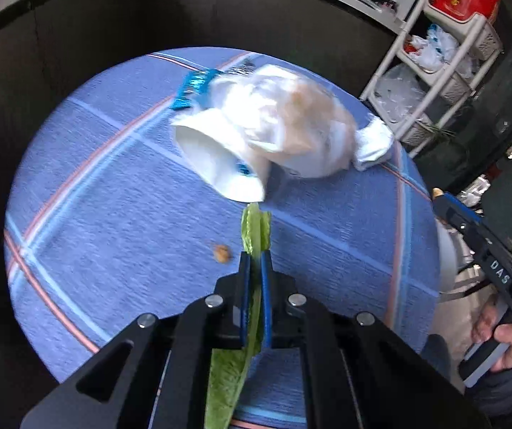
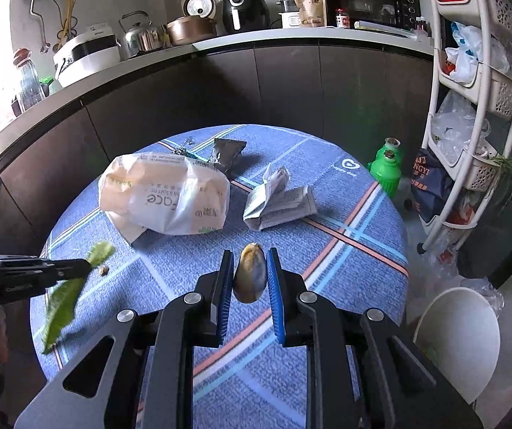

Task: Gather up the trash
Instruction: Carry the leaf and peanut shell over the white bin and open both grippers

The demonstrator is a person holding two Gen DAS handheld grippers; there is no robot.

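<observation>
We have both hands loaded at once, which is why neither piece lies on the cloth. Nearest in the left wrist view, our left tool point(image 1: 255, 261) is pinched almost fully closed on a lettuce leaf point(image 1: 254, 228); the leaf is thin and floppy, so the blue pads meet across its middle and both ends hang free, one trailing back under the tool. In the right wrist view, our right tool point(image 2: 249, 262) has closed down to a narrow gap around a small brown shell-like scrap point(image 2: 249, 279), held upright between the pads and clear of the table point(image 2: 345, 214).

Just beyond the leaf, a small brown crumb point(image 1: 221, 252) sits on the blue checked cloth, not yet picked up. Farther out lie a white plastic bag point(image 2: 164, 196) with printed lettering, a folded paper point(image 2: 279, 202) beside it, and a dark foil wrapper point(image 2: 227, 152) at the far edge.

We judge the white bin point(image 2: 459, 336) on the floor at the right to be where both held pieces should go.
</observation>
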